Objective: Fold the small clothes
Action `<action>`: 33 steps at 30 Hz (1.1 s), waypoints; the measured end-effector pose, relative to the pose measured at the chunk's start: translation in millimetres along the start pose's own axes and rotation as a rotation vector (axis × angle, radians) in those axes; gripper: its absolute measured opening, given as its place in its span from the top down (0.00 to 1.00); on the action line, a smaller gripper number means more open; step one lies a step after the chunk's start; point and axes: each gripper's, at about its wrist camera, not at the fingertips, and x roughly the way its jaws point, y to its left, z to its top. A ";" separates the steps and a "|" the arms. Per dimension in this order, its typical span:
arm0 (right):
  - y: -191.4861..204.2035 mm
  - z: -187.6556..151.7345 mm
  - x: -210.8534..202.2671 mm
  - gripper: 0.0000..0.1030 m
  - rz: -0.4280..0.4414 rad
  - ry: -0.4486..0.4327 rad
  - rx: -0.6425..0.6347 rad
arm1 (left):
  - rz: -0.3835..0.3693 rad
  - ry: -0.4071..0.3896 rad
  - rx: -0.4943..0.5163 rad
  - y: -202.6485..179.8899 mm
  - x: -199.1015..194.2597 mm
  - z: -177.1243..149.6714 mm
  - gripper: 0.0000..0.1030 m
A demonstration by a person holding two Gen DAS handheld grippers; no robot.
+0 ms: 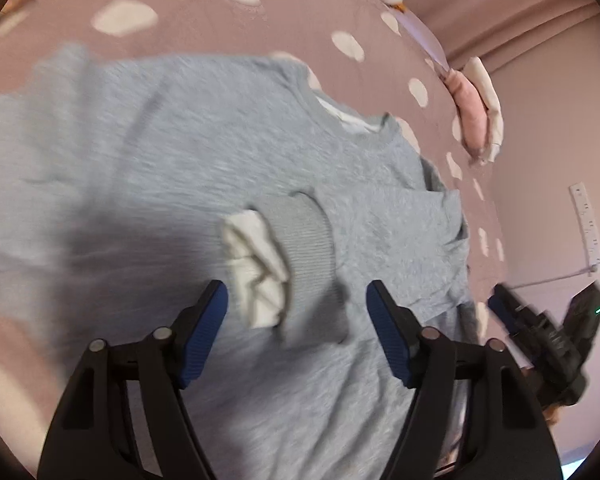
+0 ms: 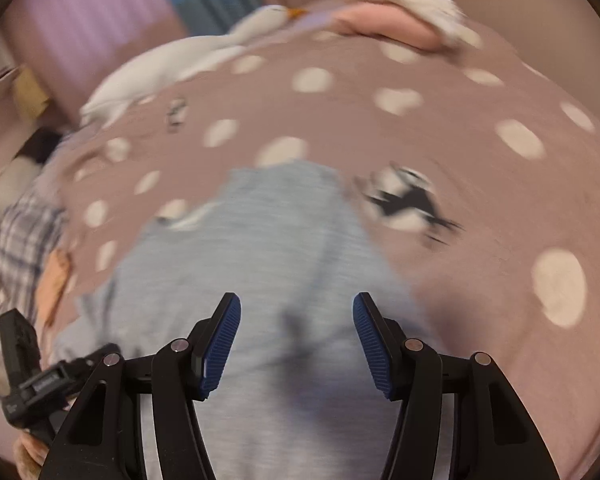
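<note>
Nearest, the left hand-held gripper (image 1: 296, 308) is spread above the grey sweatshirt (image 1: 160, 152), its jaws either side of a ribbed cuff (image 1: 304, 232) with white lining. The right hand-held gripper (image 2: 297, 320) is spread too, empty. Beyond, the sweatshirt lies flat on the spotted pink bed (image 2: 460, 128).

Soft, warm indoor light throughout; we see no glare. In the left wrist view a broad shadow (image 1: 112, 248) darkens the grey sweater (image 1: 180, 140), and motion blur smears its weave. The right wrist view is blurred more heavily: the spotted bedcover (image 2: 480, 200) streaks sideways. Both fisheye views bend strongly at the rim, ending in dark vignetted corners.
</note>
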 end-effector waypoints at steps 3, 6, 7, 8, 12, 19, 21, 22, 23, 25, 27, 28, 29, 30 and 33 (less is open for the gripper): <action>-18.5 -4.7 6.4 0.43 -0.022 0.020 0.042 | 0.020 -0.008 0.013 -7.3 12.3 1.6 0.40; -28.5 -4.5 12.2 0.43 -0.012 0.026 0.077 | 0.065 -0.011 0.050 -14.5 18.2 3.1 0.55; -30.2 -3.8 14.3 0.43 -0.007 0.026 0.083 | 0.082 -0.015 0.063 -17.4 18.9 2.9 0.62; -33.0 -2.7 15.4 0.43 -0.007 0.025 0.087 | 0.091 -0.020 0.078 -19.2 19.7 3.1 0.68; -34.7 -1.6 21.3 0.43 -0.014 0.035 0.095 | 0.111 -0.049 0.112 -26.6 11.0 7.2 0.85; -19.3 1.7 15.3 0.43 0.000 0.025 0.043 | 0.126 -0.201 0.194 -50.7 -47.9 28.9 0.87; -10.5 1.4 17.5 0.43 0.009 0.024 0.023 | 0.143 -0.209 0.203 -48.0 -54.5 31.8 0.87; -7.4 0.3 21.4 0.43 0.016 0.034 0.021 | 0.163 -0.211 0.209 -44.9 -54.7 31.9 0.86; -5.5 -1.3 26.2 0.43 0.025 0.045 0.023 | 0.188 -0.206 0.215 -42.2 -53.3 31.2 0.86; -3.0 -4.9 36.4 0.43 0.028 0.075 0.029 | 0.242 -0.181 0.218 -33.6 -44.7 30.2 0.86; -0.4 -9.0 42.9 0.43 0.017 0.092 0.026 | 0.263 -0.166 0.220 -26.9 -39.5 28.9 0.86; 0.9 -10.8 45.4 0.43 0.004 0.096 0.020 | 0.267 -0.160 0.215 -22.6 -37.4 27.9 0.86; 2.1 -12.1 46.6 0.43 -0.007 0.097 0.013 | 0.266 -0.156 0.209 -20.0 -36.5 27.5 0.86; 3.1 -12.7 46.6 0.43 -0.015 0.097 0.006 | 0.264 -0.153 0.205 -18.2 -36.7 26.7 0.86; 5.0 -13.1 45.7 0.43 -0.026 0.100 -0.005 | 0.262 -0.156 0.195 -13.8 -38.5 27.0 0.86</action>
